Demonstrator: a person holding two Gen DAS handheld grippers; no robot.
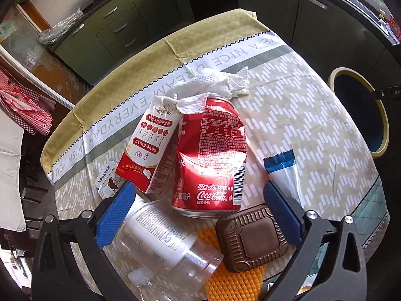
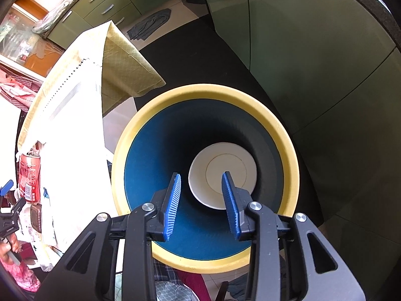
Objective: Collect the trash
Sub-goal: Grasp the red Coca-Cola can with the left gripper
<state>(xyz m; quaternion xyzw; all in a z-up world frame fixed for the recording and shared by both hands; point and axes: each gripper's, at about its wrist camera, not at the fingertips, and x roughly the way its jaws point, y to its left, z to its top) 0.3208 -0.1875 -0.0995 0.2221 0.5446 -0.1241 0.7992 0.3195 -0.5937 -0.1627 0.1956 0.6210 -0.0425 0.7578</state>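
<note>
Now right gripper (image 2: 201, 174) fingers parted, empty, over bin (image 2: 288, 130).

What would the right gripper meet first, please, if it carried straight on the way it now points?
Probably nothing at first: the right gripper, jaws apart and empty, points into the yellow-rimmed blue bin. Its way looks free down to the white round object at the bottom, though depth is unclear.

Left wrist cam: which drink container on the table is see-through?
The clear plastic bottle, lying on its side nearest the left tool. The red Coca-Cola can and the white-and-red milk carton are opaque.
</note>
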